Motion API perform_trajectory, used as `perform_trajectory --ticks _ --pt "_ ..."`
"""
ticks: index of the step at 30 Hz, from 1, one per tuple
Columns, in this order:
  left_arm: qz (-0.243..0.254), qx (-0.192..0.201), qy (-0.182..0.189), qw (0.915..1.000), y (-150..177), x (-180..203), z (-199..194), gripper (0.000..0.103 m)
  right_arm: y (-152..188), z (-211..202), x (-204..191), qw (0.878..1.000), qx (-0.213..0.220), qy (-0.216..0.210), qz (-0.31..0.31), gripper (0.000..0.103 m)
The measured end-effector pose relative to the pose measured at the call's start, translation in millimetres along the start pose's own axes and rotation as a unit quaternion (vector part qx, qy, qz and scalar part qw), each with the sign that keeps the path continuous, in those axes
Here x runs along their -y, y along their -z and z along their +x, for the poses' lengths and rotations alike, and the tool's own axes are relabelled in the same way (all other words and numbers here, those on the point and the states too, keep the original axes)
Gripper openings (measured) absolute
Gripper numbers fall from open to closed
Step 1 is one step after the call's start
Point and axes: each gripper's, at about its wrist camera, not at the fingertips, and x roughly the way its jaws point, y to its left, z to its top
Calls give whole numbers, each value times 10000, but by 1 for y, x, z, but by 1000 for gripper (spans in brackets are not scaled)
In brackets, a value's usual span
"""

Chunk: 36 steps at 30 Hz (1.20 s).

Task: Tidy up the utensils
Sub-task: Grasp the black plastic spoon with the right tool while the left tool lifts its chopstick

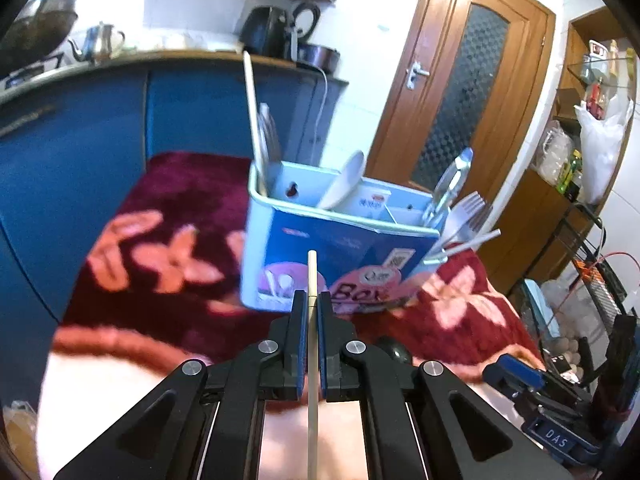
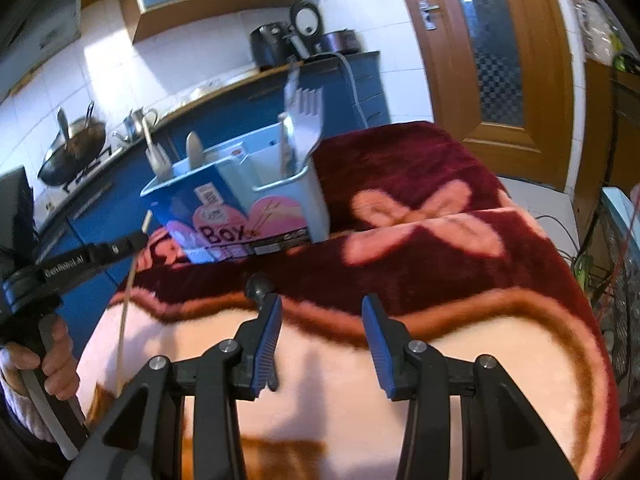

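We hold a single chopstick (image 1: pixel 312 276) pinched in our left gripper (image 1: pixel 311 304) above the blanket-covered desk (image 2: pixel 420 208), short of the utensil box (image 1: pixel 320 256) at its far edge; light, stiff and likely slick, it is clamped near its upper end. Our right gripper (image 2: pixel 322 344) hangs open and empty near the front edge. The divided box already holds chopsticks (image 1: pixel 256 120), a white spoon (image 1: pixel 346 180) and forks (image 1: pixel 466 212).

— Where's the chopstick (image 1: pixel 312 280)?
— Pale, thin, pinched upright, off the blanket.
— And the utensil box (image 1: pixel 332 252)?
— Blue-and-white, compartmented, standing on the blanket; spoon (image 1: pixel 344 182) and forks (image 1: pixel 466 214) lean inside it.
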Motion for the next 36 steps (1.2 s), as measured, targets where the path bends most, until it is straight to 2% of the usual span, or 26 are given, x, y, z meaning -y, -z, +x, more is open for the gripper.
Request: perform_trajectory --ticks 7,16,31,34,36 --pt "-114 352 -37 9993 -1 -20 -14 4 -10 25 -27 9970 -550 -63 -536 46" --pt "-273 447 47 9986 3 -39 -20 4 -26 69 -50 9848 -1454 -109 -939 46" --pt "-208 465 76 9987 4 -43 -22 4 -47 111 -59 9619 -2400 -142 -1301 46" --pt "-128 516 35 9986 1 -41 -25 4 -48 111 -59 9594 -2429 -79 -1431 32" --pt "-118 581 14 9982 -2 -40 -28 4 -48 111 -61 9593 -2410 -99 -1471 32"
